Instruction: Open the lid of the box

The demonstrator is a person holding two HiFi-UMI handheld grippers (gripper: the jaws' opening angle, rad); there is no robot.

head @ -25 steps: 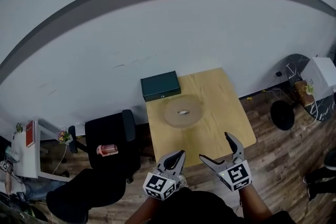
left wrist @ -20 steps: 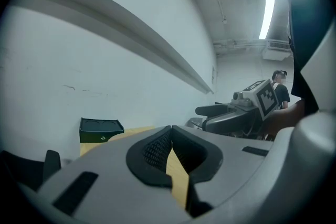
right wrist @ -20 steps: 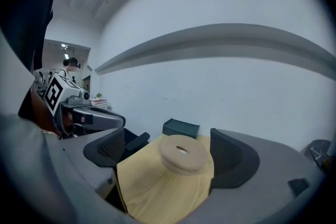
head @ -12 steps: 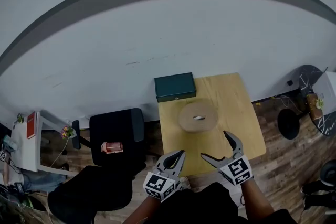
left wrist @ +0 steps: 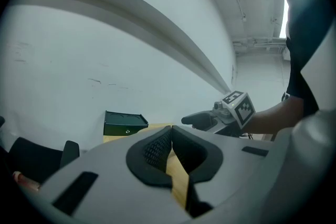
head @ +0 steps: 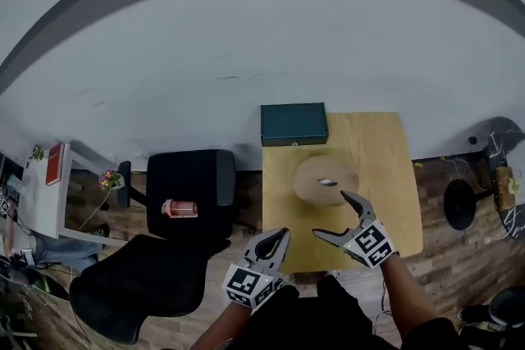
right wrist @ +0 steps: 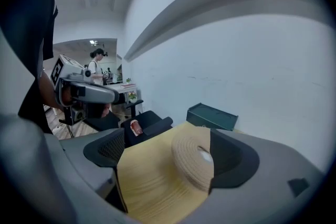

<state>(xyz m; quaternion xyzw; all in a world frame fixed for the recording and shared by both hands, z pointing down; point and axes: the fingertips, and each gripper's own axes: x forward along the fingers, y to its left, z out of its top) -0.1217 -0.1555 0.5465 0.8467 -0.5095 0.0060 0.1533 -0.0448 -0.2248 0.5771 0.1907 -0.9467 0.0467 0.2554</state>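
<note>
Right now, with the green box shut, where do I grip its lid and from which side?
Grip the front edge of the lid, beside the small clasp, coming from the near side. Its back edge stands by the wall, so the hinge is probably there. The open right gripper is nearer; pass over the round disc.

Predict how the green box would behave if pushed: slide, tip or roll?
The box looks low and flat, so it would probably slide, not tip or roll. Its straight edges suggest it is stiff.
</note>
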